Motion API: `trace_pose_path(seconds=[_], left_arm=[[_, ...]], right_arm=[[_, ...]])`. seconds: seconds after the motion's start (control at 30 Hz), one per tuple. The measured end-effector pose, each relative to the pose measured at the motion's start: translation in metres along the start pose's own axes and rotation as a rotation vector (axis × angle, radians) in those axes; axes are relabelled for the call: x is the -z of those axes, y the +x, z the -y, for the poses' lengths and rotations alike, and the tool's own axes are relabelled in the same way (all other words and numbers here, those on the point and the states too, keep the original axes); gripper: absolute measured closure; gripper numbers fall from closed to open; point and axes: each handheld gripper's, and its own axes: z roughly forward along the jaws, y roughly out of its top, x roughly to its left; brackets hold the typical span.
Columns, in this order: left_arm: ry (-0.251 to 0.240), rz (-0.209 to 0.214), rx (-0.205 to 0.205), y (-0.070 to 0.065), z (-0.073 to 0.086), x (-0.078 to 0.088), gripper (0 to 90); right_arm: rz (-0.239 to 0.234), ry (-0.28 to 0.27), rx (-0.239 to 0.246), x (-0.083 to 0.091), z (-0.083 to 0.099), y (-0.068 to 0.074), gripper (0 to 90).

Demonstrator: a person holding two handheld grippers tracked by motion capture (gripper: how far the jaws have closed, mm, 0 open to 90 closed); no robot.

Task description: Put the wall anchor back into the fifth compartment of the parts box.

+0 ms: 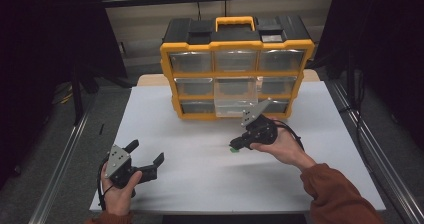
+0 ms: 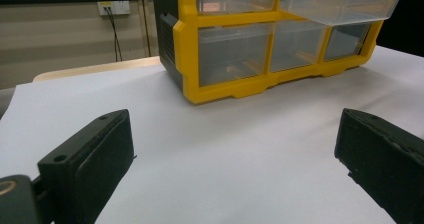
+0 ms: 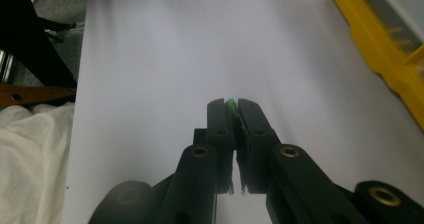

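A small green piece is clamped in the right gripper, the yellow drawer cabinet seen at 12 o'clock with 1 drawer pulled out, the left gripper held apart at 7 o'clock.

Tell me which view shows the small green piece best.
The right gripper view: the green piece sits close up, pinched between the right gripper tips. The high view shows it as a tiny green speck at that gripper's tip. The left gripper view looks toward the yellow drawer cabinet instead.

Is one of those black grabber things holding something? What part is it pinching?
Yes. The right gripper pinches a small green piece between its fingertips; only the piece's top edge peeks out. The left gripper is open, holding nothing.
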Motion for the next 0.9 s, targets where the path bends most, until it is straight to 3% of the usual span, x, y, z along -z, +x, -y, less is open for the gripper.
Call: trace_pose_path(seconds=[0.1,0.57,0.9], left_arm=[[-0.016,0.000,0.018,0.000,0.001,0.000,2.4],[-0.011,0.003,0.000,-0.001,0.000,0.000,2.5],[-0.016,0.002,0.003,-0.001,0.000,0.001,2.4]], right_arm=[[0.008,-0.018,0.008,0.006,-0.003,0.001,85.3],[0.054,-0.095,0.061,0.041,-0.031,0.005,85.3],[0.107,-0.116,0.075,0.069,-0.054,-0.007,85.3]])
